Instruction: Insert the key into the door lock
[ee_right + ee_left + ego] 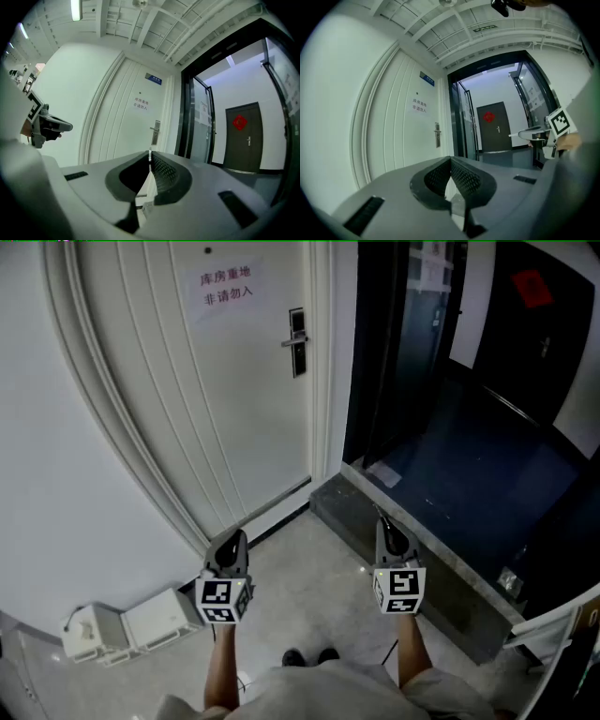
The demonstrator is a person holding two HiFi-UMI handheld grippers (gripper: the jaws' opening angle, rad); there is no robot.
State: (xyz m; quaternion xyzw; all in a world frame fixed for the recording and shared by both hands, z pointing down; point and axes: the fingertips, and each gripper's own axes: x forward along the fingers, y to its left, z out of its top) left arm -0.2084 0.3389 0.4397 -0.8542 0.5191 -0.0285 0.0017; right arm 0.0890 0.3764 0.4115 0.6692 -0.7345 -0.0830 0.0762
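Observation:
The white door (216, 399) stands ahead on the left. Its metal lock plate with lever handle (296, 341) sits near the door's right edge, also seen in the left gripper view (437, 135) and the right gripper view (155, 132). My right gripper (150, 157) is shut on a thin silver key (149, 153), whose tip pokes up between the closed jaws. In the head view the right gripper (382, 521) is held level, well short of the door. My left gripper (234, 536) is level beside it, with its jaws (451, 160) shut and nothing between them.
A paper sign (225, 287) hangs on the door. White boxes (131, 624) lie on the floor by the left wall. A raised stone threshold (422, 559) borders a dark glass doorway on the right, with a dark door and red decoration (241, 123) beyond.

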